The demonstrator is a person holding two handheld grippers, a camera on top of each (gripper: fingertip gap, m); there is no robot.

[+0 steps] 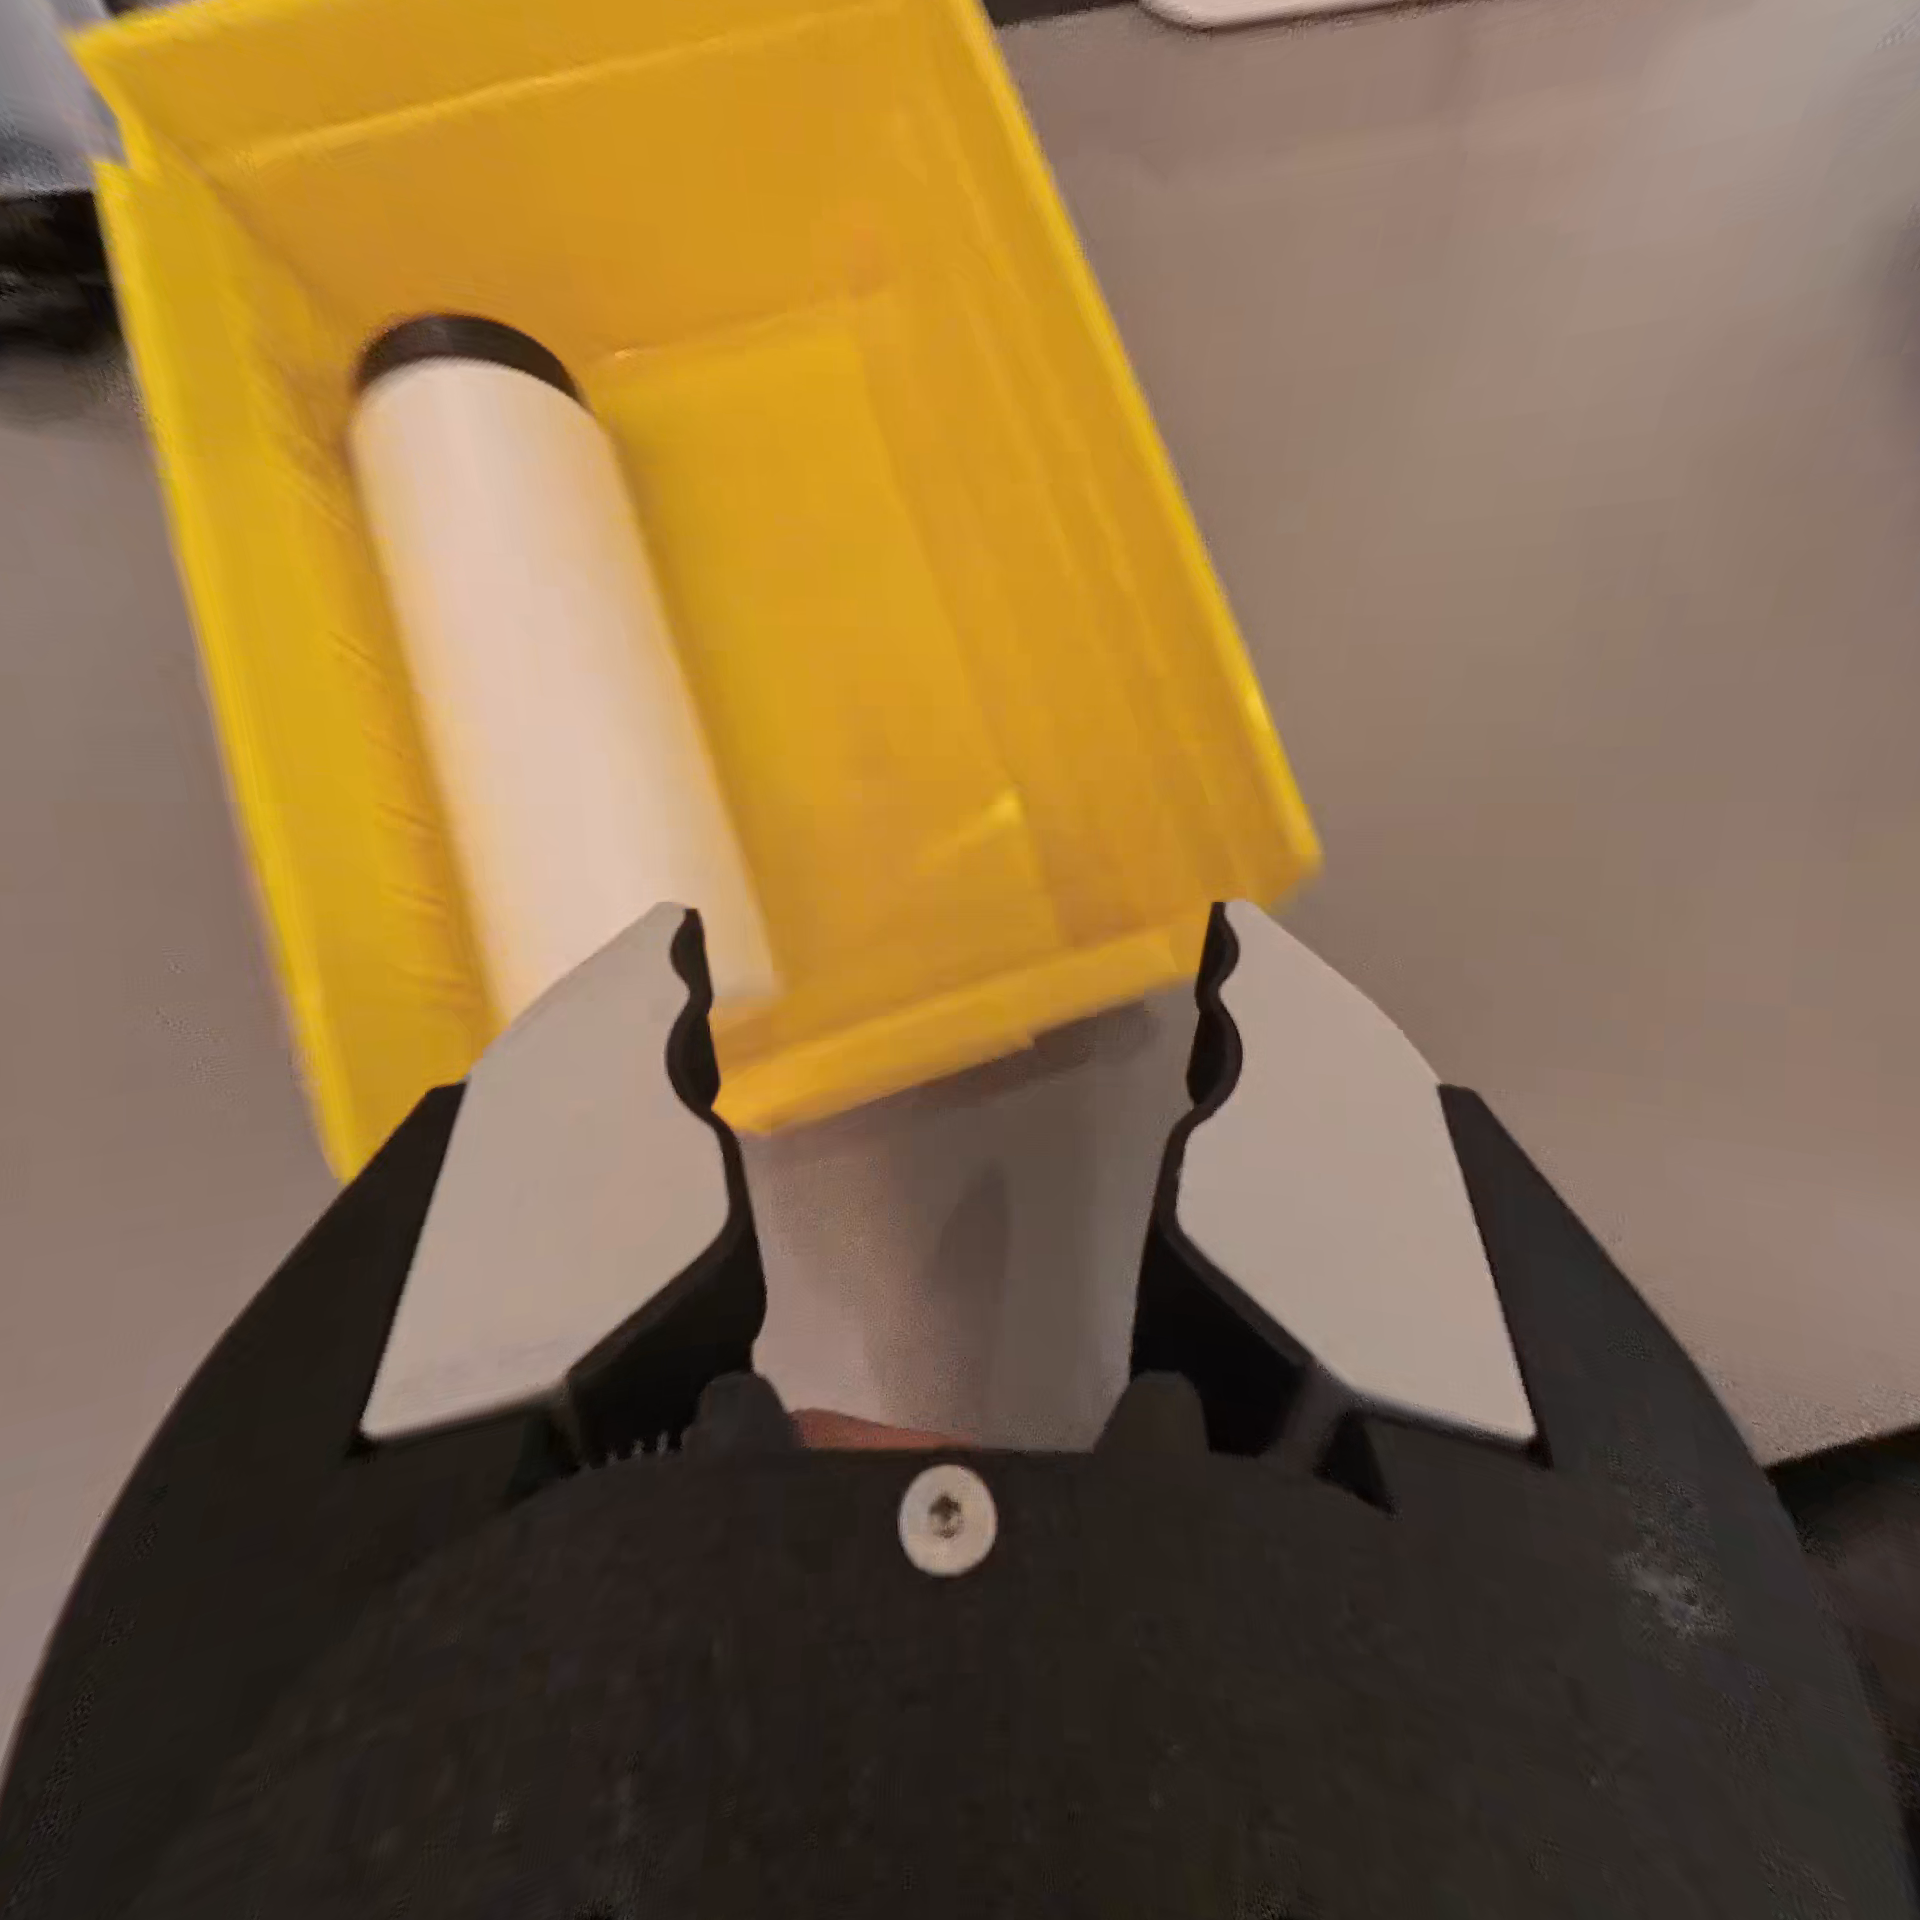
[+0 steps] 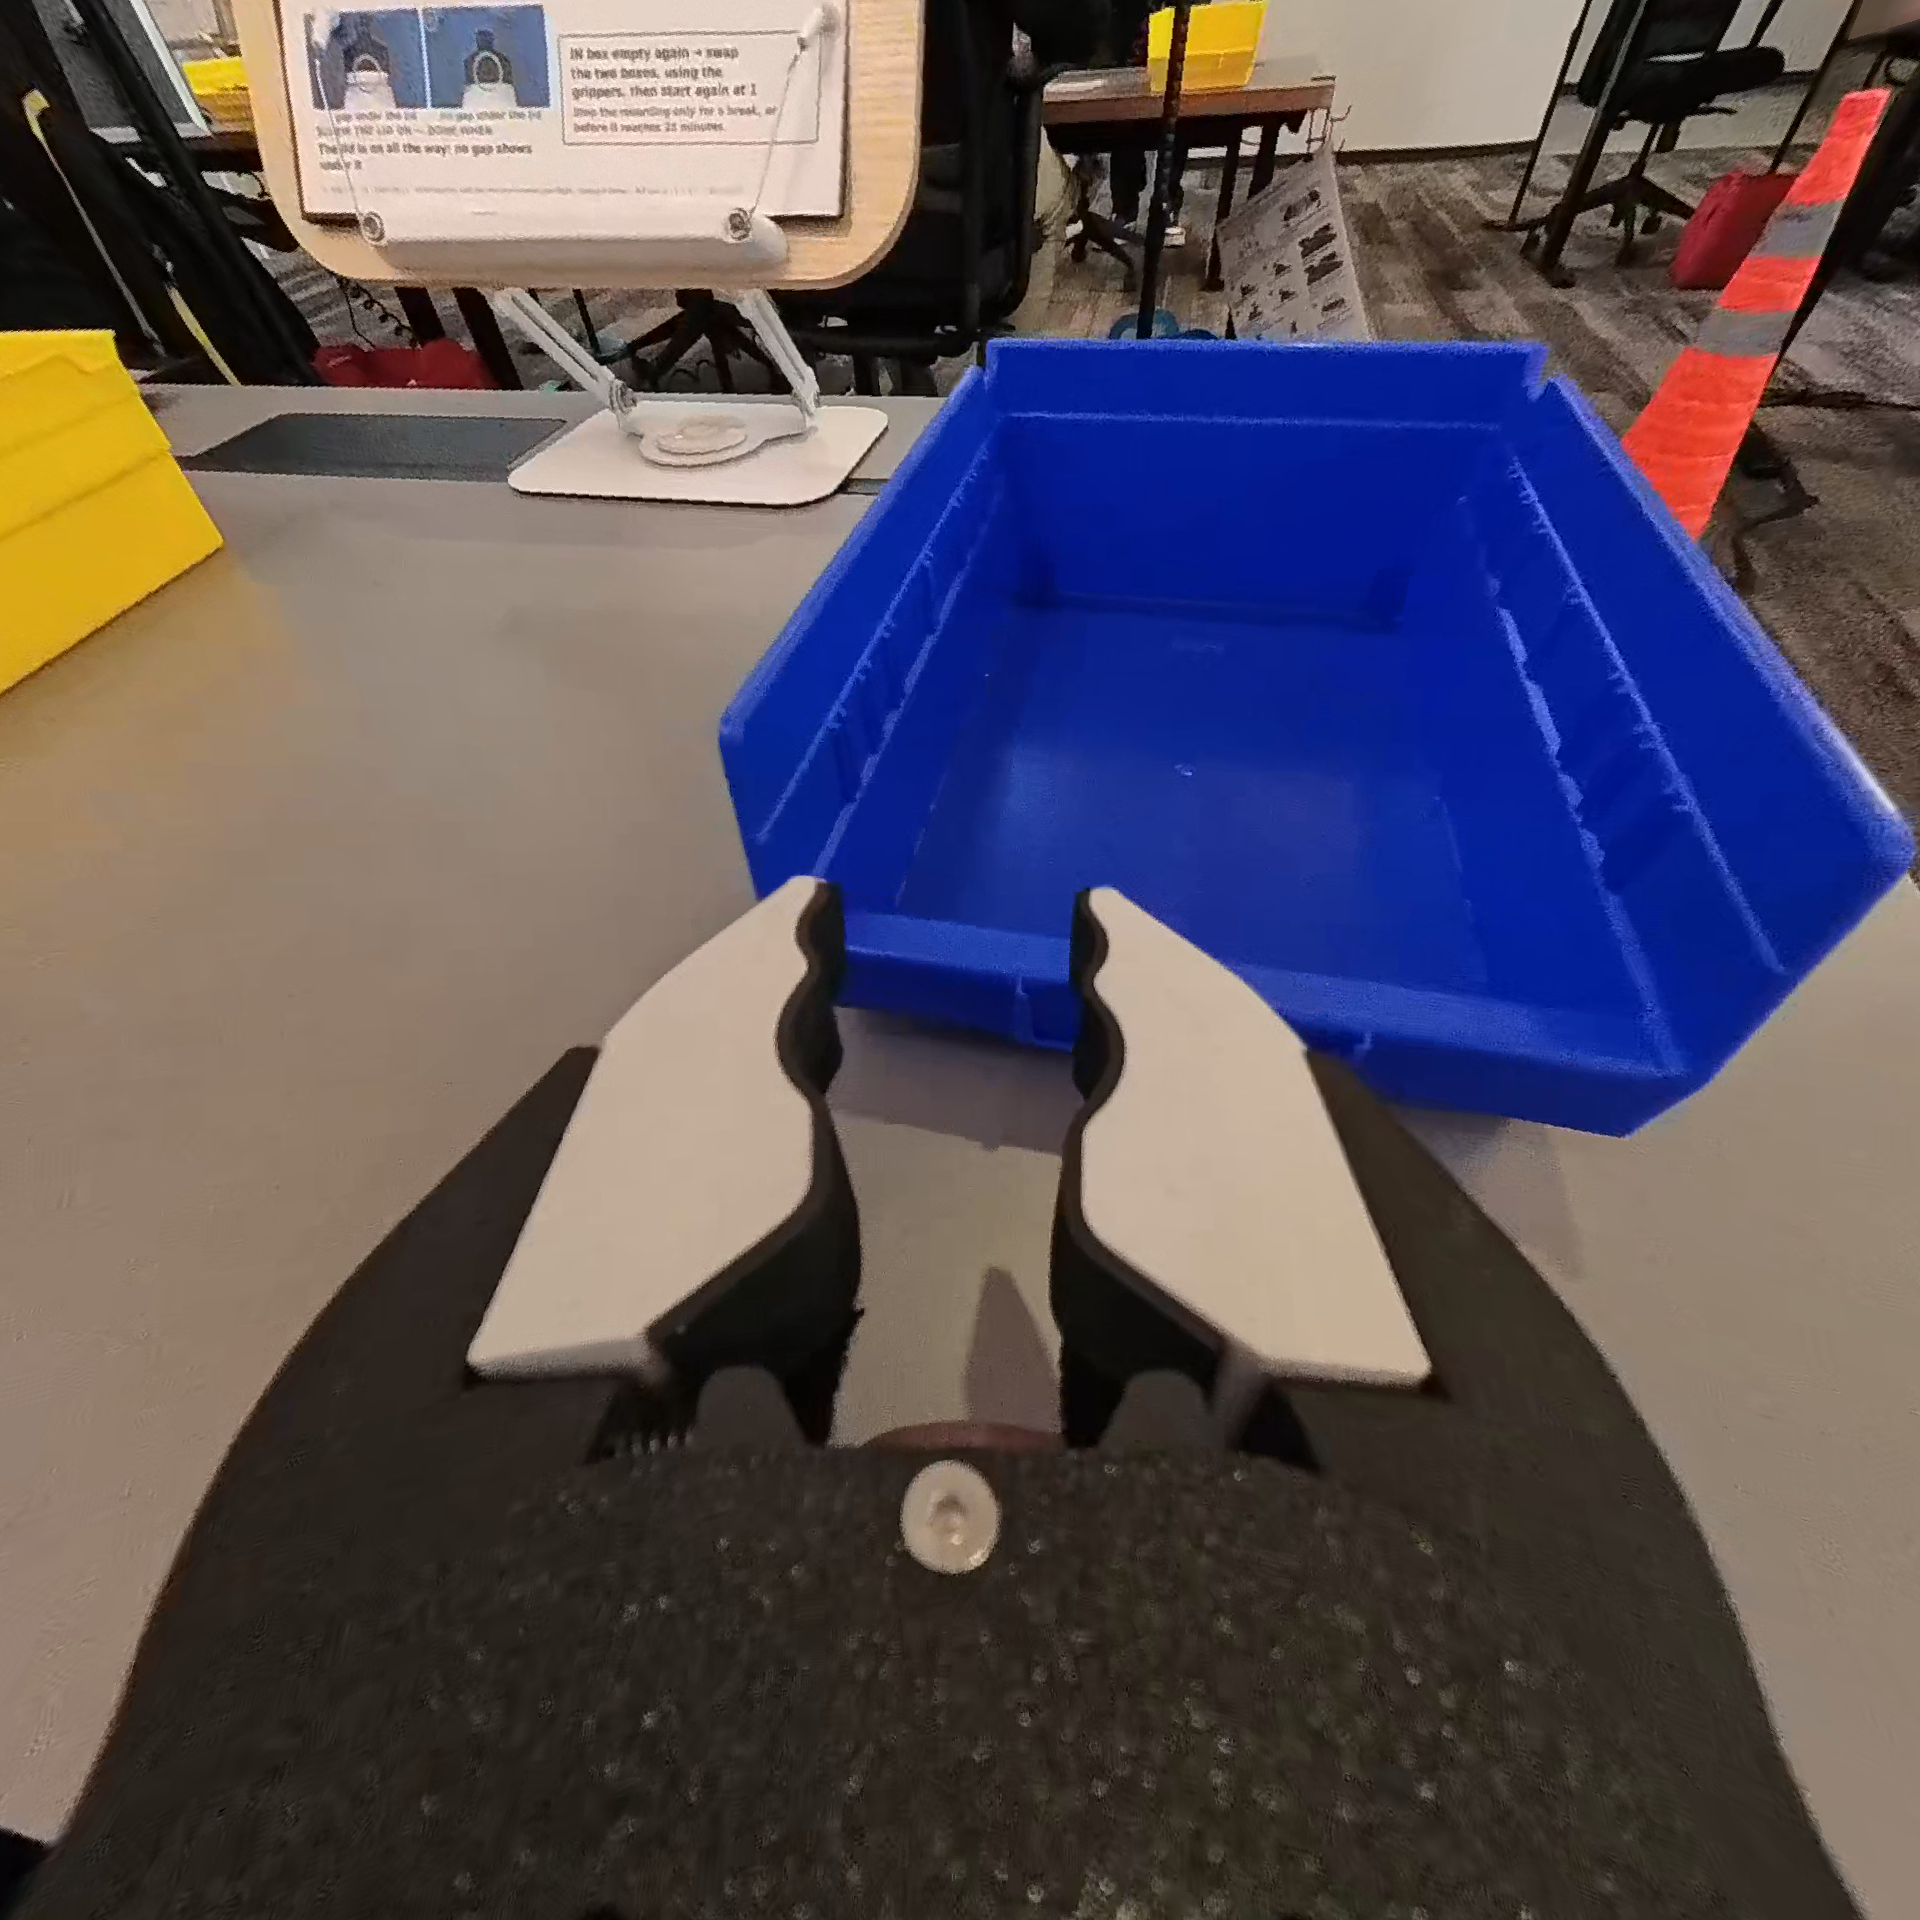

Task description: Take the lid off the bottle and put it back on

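Inside the yellow bin point(image 1: 727, 260) on the grey desk point(image 1: 1558, 520), the white bottle point(image 1: 540, 665) lies on its side along the bin's left wall, its black lid point(image 1: 457, 348) on and pointing away from the camera. Above the bin's near edge the left claw point(image 1: 951, 956) hangs with its fingers spread wide and nothing between them, the left fingertip overlapping the bottle's base in the view. Over by the near wall of the blue bin point(image 2: 1714, 748), the right claw point(image 2: 951, 925) is likewise parted and empty, with a paper sheet on a stand point(image 2: 582, 114) beyond it.
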